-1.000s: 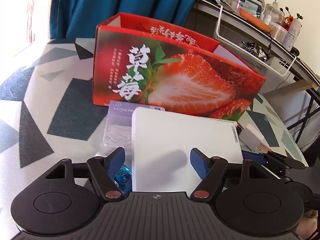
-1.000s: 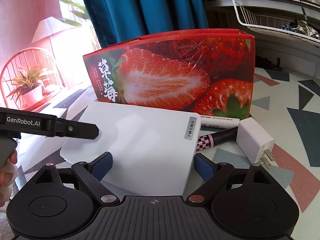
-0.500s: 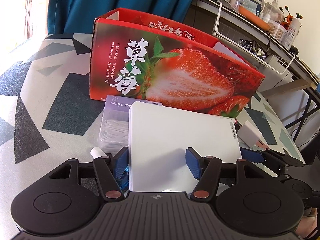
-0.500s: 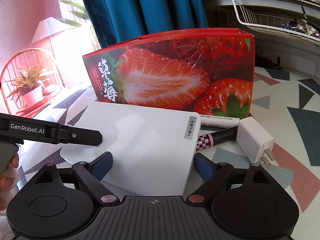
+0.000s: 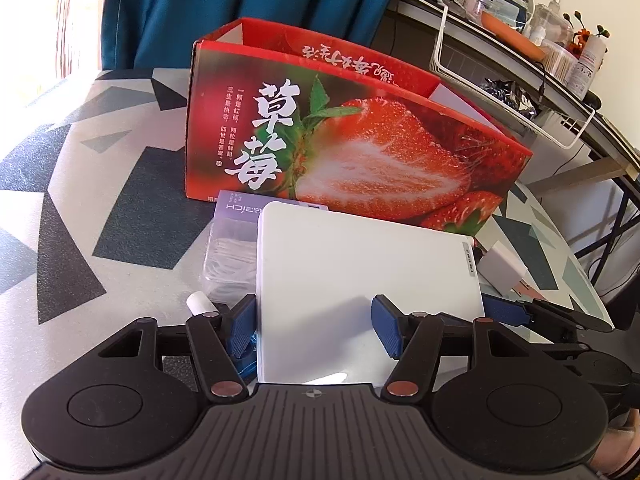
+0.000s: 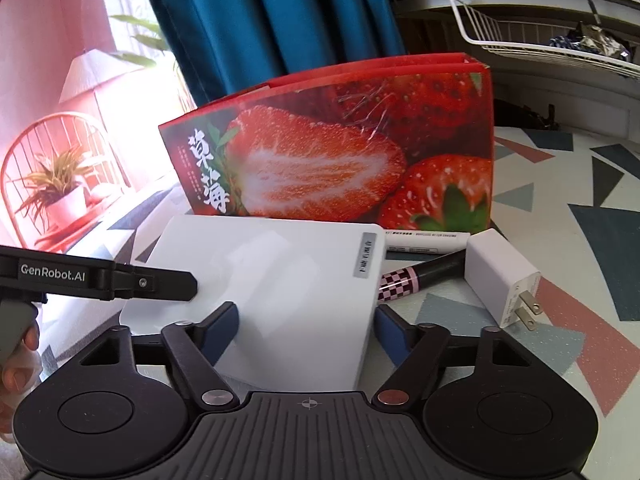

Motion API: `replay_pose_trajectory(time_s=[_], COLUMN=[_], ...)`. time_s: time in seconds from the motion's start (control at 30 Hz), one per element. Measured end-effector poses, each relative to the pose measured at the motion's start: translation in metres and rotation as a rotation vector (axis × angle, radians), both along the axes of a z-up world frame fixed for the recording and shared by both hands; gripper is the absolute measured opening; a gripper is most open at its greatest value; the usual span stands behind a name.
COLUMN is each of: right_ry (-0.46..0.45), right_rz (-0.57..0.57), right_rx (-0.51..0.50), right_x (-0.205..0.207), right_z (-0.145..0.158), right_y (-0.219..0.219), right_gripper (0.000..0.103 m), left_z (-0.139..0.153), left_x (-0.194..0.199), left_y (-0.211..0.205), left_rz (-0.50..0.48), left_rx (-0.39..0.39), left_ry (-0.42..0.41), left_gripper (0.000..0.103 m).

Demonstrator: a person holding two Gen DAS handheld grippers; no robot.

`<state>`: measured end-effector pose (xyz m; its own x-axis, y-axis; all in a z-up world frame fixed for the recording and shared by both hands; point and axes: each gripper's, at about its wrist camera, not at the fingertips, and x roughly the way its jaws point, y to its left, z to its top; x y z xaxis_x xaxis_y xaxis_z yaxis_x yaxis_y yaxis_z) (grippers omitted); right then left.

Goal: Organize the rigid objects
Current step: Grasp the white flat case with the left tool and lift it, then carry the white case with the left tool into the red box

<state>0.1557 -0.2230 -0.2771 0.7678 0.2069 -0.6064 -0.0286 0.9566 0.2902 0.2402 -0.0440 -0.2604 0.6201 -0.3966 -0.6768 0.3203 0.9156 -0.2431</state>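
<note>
The right gripper is closing across the flat white box's right corner, having narrowed since a second ago; its pads seemingly aren't gripping yet. The left gripper, also narrower, is straddling its left edge before the strawberry carton.

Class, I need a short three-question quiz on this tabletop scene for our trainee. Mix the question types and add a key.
1. True or false: the flat white box lies on the near side of the strawberry carton, outside it.
2. Which thing lies right beside the white charger? A) a checkered pen B) a spoon C) a cup
3. Fill in: the curtain behind the carton is ___ in colour.

Key: 1 true; 2 A; 3 blue.
</note>
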Motion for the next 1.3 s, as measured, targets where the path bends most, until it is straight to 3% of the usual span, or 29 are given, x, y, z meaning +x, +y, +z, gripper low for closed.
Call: replay_pose_trajectory(time_s=[0.3,0.7,1.03,1.13,1.3], right_ry=[-0.024,-0.106,-0.202,-0.193,-0.111], right_rz=[-0.047,-0.070,-0.048,-0.043,-0.062], right_rx=[-0.028,-0.029,-0.079,-0.100,-0.069], right_x=[-0.002,0.012,0.089,0.116,0.162], right_z=[0.024,0.074,0.153,0.156,0.133], right_y=[0.004,0.004,-0.024,-0.033,-0.056], right_gripper=[0.056,0.053,0.053,0.053,0.053], left_z=[0.020,0.064,0.133,0.138,0.125], left_x=[-0.010,-0.003,0.059,0.088,0.140], left_y=[0.001,0.008,-0.007,-0.016,-0.031], left_rz=[-0.006,0.028,0.027,0.038,0.016], left_rx=[-0.007,-0.066,-0.133,-0.140,-0.118], left_ry=[-0.077,-0.167,-0.300,-0.289,-0.186], left_gripper=[0.065,0.065,0.068,0.068,0.068])
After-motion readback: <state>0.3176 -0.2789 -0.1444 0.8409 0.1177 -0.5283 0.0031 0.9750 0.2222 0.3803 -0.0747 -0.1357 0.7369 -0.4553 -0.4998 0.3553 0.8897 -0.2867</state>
